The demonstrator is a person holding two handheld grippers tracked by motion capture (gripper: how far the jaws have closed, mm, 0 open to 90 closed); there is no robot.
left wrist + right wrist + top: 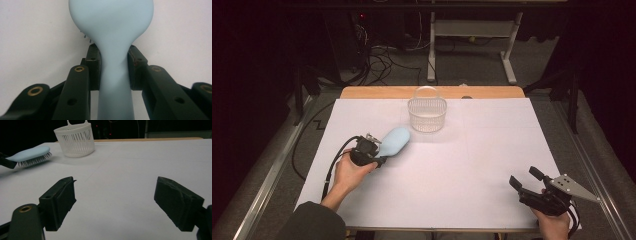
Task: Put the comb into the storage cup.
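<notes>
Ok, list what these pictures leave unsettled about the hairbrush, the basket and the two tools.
- Hairbrush bristles: face down in the high view; in the left gripper view the brush's own back covers all but a few tips.
- Handle end: the bottom edge of the left gripper view cuts it off; in the high view the left tool covers it.
- Basket contents: the slatted wall blocks the inside in the right gripper view; too small to tell in the high view.
- Right tool: open, nothing hidden between its jaws.
</notes>
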